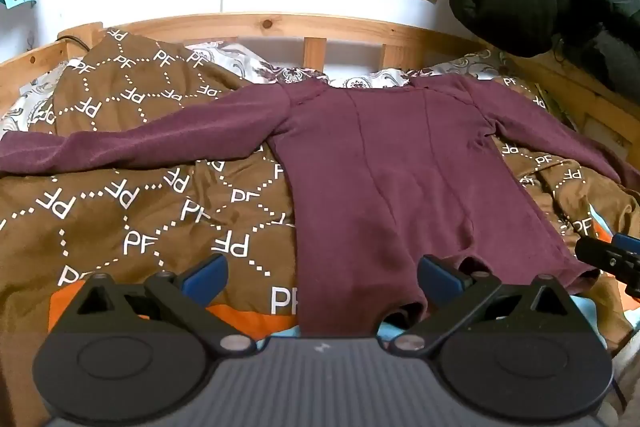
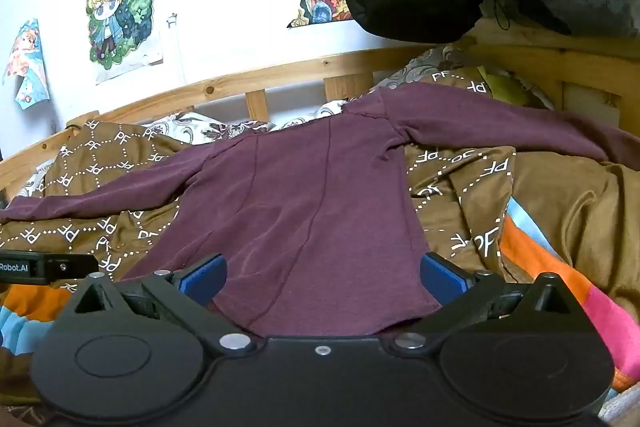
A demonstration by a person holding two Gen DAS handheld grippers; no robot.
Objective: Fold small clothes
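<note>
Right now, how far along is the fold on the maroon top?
Done: the top lies flat on the brown blanket, both sleeves spread out. In hand: nothing; the left gripper and right gripper are open at its hem. Left: every fold, sleeves and body.

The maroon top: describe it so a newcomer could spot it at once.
On the wooden-framed bed, over the brown blanket printed with white PF letters, a long-sleeved maroon top lies flat, both sleeves spread sideways. It is the only plain, single-coloured fabric there; the blanket and floral sheet are patterned.
</note>
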